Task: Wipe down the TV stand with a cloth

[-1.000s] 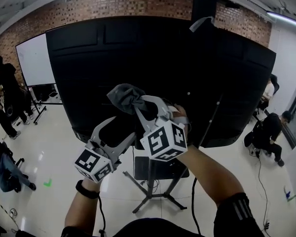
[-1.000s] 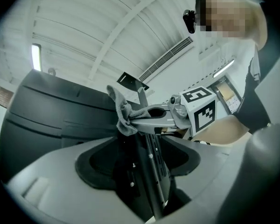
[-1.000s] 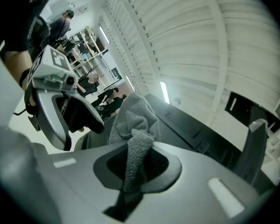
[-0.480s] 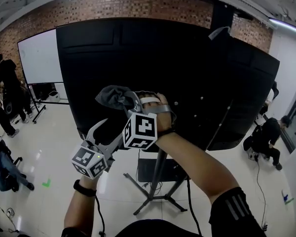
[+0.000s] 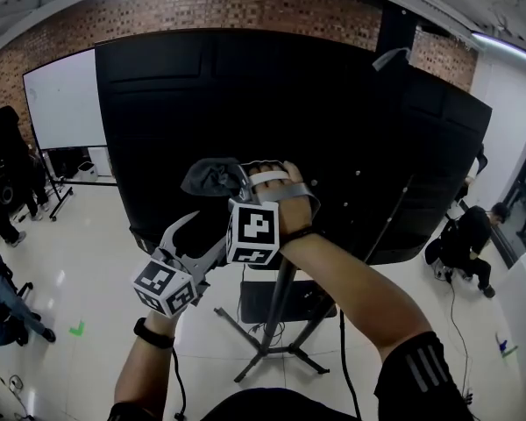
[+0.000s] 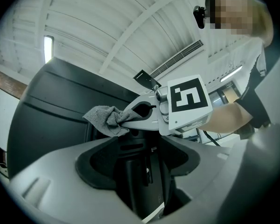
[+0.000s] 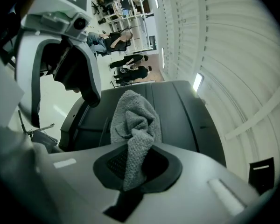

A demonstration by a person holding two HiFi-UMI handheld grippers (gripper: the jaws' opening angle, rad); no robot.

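Cloth (image 7: 133,125), grey terry, bunched and pinched between the pressed-together jaws of the right gripper (image 5: 235,182). It is held up against the lower part of the black TV back panel (image 5: 351,121), at 11 o'clock from the stand pole (image 5: 280,310); actual contact cannot be confirmed. Over the last second the cloth has travelled toward 9 o'clock across the panel, and the right forearm has swung with it. This reads as a wiping stroke under way, and the pole and stand legs (image 5: 267,356) probably remain to be done. Right arm reaches up from 5 o'clock, hand (image 5: 280,198) wrapped round the handle. Left gripper (image 5: 207,233) sits at 7 o'clock of the right one, jaws spread, holding nothing.
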